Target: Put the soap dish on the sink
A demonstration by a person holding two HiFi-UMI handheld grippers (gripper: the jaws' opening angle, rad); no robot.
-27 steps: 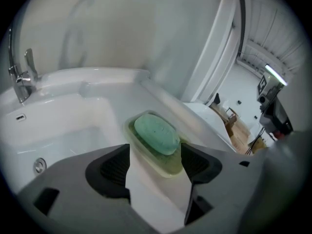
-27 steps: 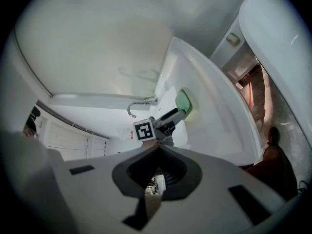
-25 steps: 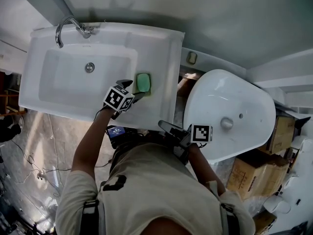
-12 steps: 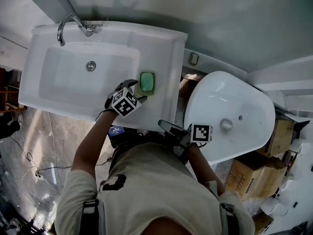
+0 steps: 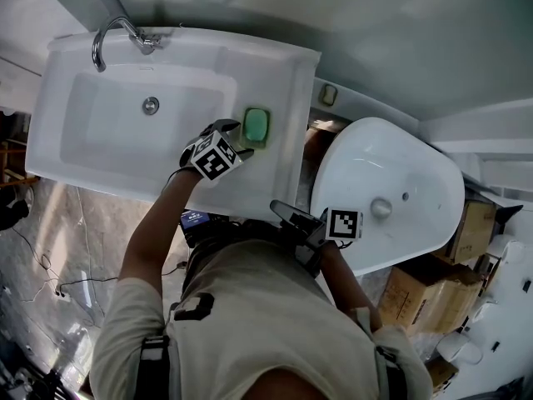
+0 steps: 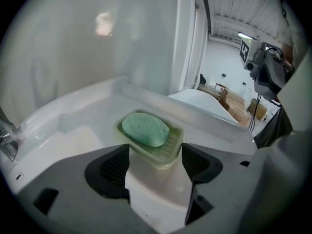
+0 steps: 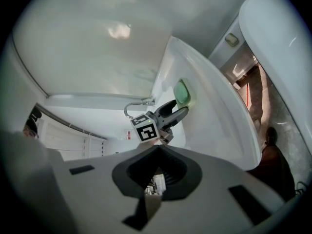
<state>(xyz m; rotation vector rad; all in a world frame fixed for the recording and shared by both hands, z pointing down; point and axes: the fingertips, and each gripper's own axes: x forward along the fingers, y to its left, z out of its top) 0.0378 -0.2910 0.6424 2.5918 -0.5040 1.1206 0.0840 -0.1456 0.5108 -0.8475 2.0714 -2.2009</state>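
Since the earlier frame, the left gripper had swung round at the soap dish and its jaws had just been opening; they stood wide apart, with only the near end of the dish between their tips and neither pad pressing on it. Across the left of the head view lay the white rectangular sink, its broad flat ledge running along the right side of the bowl. To its right, apart from it, stood a white oval basin. The person's torso in a pale shirt filled the bottom of that view, and brown cardboard boxes were stacked at the lower right. The right gripper hung level near the person's waist, between the sink's front edge and the oval basin, with its jaws closed together on nothing. A curved chrome faucet rose from the sink's far left corner. The pale green soap dish rested flat on the sink's ledge, just beside the bowl, and a green oval bar of soap lay in it. A round drain sat in the bowl's floor.
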